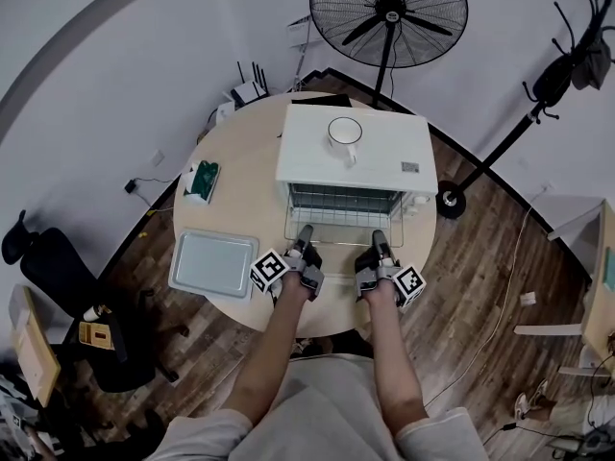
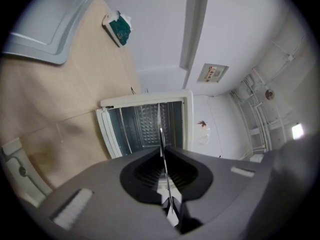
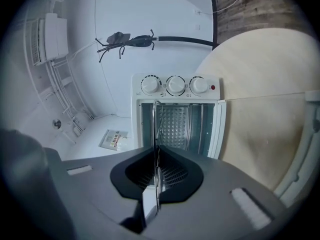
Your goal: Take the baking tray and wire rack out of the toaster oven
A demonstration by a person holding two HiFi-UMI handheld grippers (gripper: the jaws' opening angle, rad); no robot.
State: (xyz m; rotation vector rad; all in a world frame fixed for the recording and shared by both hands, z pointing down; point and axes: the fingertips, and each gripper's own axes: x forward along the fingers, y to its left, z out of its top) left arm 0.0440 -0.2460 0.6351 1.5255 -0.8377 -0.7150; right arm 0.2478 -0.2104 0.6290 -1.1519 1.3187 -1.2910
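Observation:
A white toaster oven (image 1: 356, 147) stands on the round table with its door open toward me. The wire rack (image 1: 341, 214) sticks partway out of its mouth. My left gripper (image 1: 304, 233) and right gripper (image 1: 379, 238) are both shut on the rack's front edge, left and right of its middle. In the left gripper view the rack (image 2: 161, 129) shows edge-on as a thin line running into the shut left gripper (image 2: 168, 201). The right gripper view shows the same rack (image 3: 157, 134) pinched in the right gripper (image 3: 156, 191). The grey baking tray (image 1: 213, 262) lies on the table, left of the oven.
A white mug (image 1: 345, 134) sits on the oven's top. A green packet (image 1: 202, 181) lies at the table's left edge (image 1: 183, 214), behind the tray. A floor fan (image 1: 389, 12) stands behind the table, a coat stand (image 1: 567, 65) at the right, a black chair (image 1: 67, 277) at the left.

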